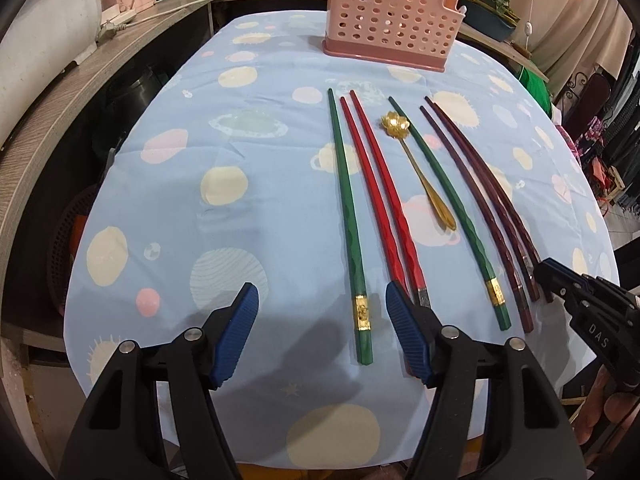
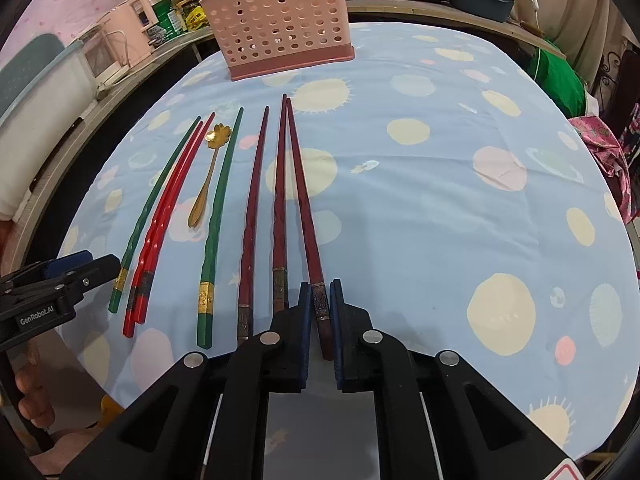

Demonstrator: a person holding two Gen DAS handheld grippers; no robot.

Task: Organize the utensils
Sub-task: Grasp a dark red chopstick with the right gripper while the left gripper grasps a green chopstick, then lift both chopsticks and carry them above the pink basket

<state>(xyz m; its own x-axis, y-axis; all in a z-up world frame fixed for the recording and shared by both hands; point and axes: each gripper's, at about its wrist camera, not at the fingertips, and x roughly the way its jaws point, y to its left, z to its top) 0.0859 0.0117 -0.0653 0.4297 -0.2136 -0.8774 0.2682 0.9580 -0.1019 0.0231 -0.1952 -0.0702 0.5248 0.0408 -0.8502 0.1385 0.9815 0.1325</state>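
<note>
Nearest in the right wrist view, the right gripper is seen clamped on the butt end of one dark-red chopstick, the pads pressed to the banded section. The left gripper is held with jaws apart over the near end of a green chopstick, nothing gripped.

On the tablecloth the utensils are laid in a row: two green, two red chopsticks, a gold spoon, further dark-red sticks. At the far end the pink holder is stood, well apart from the row.

Handling, as judged: the chopsticks are light, stiff, lacquered and likely slippery, so rolling or pivoting in the pads is a risk. Hold is best taken at the thick banded butt end. The spoon is thin, flat and awkward to lift off cloth.

The clamp on the stick is shown only in the right view; in the left view just the gripper's tip is seen at the edge. The left jaws' spread is shown clearly only in the left view.
</note>
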